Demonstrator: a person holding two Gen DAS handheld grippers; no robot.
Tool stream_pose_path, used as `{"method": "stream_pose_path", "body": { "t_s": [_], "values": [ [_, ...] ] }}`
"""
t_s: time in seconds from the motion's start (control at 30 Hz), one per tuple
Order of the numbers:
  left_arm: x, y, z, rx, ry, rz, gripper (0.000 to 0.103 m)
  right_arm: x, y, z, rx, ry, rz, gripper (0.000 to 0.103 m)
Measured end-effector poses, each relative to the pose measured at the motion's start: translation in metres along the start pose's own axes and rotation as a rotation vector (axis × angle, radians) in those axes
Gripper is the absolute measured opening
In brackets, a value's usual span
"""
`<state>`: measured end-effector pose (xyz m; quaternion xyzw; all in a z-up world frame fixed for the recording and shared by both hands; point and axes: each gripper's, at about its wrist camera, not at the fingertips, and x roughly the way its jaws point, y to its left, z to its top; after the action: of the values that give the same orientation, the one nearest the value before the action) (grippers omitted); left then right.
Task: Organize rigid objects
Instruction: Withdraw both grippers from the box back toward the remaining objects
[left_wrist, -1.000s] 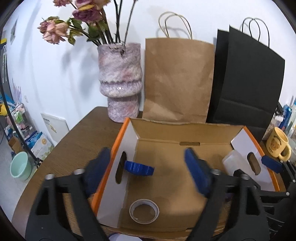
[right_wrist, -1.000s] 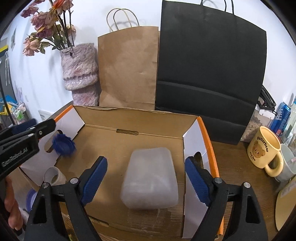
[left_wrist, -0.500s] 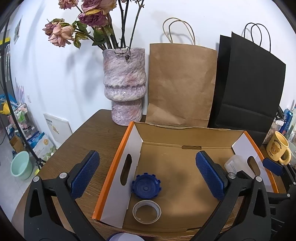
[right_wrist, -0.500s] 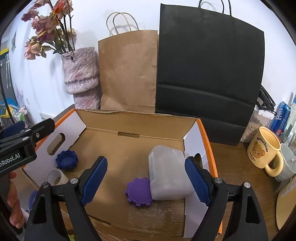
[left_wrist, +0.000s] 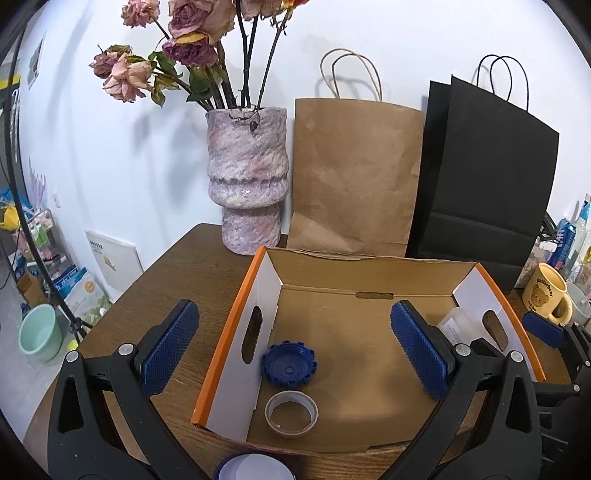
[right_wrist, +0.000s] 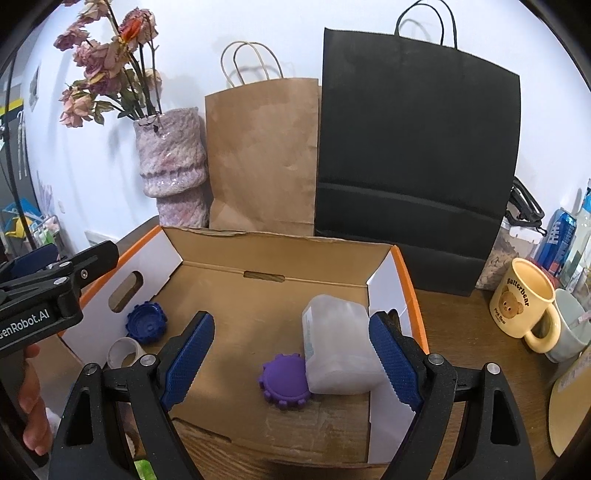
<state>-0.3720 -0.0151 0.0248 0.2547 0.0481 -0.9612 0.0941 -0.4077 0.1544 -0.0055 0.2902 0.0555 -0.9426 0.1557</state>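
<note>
An open cardboard box with orange edges stands on the wooden table. On its floor near the left wall lie a blue ridged cap and a grey tape roll. At the right wall a translucent plastic container lies on its side, touching a purple ridged cap. My left gripper hovers open over the box's front left, with nothing between its pads. Above the container and purple cap my right gripper is open too and touches neither.
Behind the box stand a pink vase of dried roses, a brown paper bag and a black paper bag. Mugs and cans crowd the right side. A blue-rimmed round lid lies in front of the box.
The blue cap dropped from the left gripper onto the box floor, and those jaws widened and drew back. The container fell from between the right jaws and settled beside the purple cap.
</note>
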Motion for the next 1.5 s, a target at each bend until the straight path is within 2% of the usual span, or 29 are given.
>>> {"method": "stream_pose_path", "body": {
  "t_s": [0.5, 0.97, 1.5],
  "values": [
    [-0.032, 0.010, -0.017, 0.002, -0.008, -0.013, 0.103, -0.035, 0.004, -0.017, -0.001, -0.027, 0.008, 0.090],
    [-0.083, 0.027, -0.048, 0.013, -0.002, -0.033, 0.103, -0.089, 0.015, -0.053, 0.005, -0.047, 0.024, 0.090],
    [-0.136, 0.049, -0.120, 0.096, 0.079, -0.071, 0.103, -0.145, 0.038, -0.117, 0.036, -0.046, 0.027, 0.090]
  ]
}}
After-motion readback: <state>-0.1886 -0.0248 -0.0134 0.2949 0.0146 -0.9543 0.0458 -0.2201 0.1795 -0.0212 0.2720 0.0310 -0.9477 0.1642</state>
